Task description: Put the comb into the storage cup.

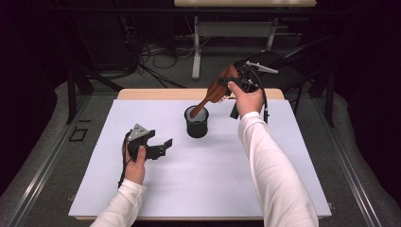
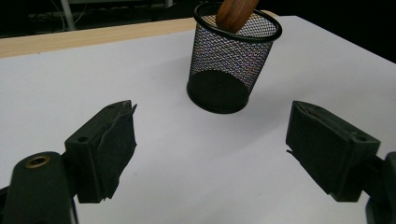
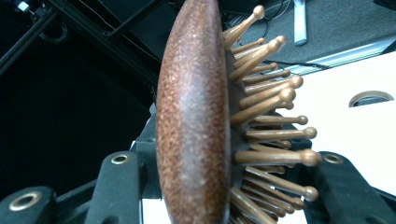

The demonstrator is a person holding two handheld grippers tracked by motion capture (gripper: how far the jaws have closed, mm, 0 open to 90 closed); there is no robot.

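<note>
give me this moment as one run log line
right gripper: shut on brush head | brush: tilted, handle end in mesh cup | left gripper: open, holds nothing, apart from cup | cup: upright on white mat

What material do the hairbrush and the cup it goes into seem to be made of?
The hairbrush looks like wood: reddish-brown, a smooth, faintly speckled back, and round-tipped pegs of the same colour as bristles. The finish seems satin rather than glossy. The pen cup looks like black metal mesh: the table shows through its fine grid wall, with a solid dark rim and base. It could be coated wire.
</note>
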